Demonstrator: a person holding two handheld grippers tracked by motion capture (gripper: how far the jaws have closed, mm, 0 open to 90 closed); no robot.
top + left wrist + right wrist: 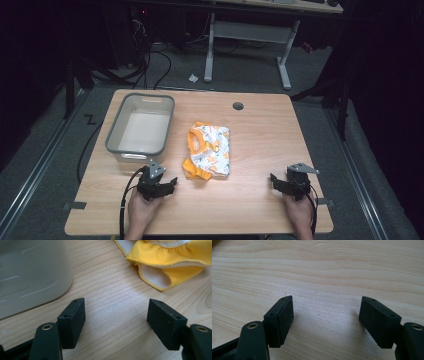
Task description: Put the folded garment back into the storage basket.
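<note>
Just ahead of the left tool (161,183), jaws apart and empty, lies a folded orange-and-white baby garment (209,150), beside a grey tub (141,125). The right tool (287,184), also apart, rests well clear. A shallow pinch could unfold it.

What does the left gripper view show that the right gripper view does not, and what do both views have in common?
Left gripper view: the grey bin on its left and the yellow edge of the folded garment at upper right, beyond the left hand-held gripper. Right gripper view: bare wood ahead of the right hand-held gripper. Both: two black jaws standing wide apart, nothing between them, over the wooden table.
</note>
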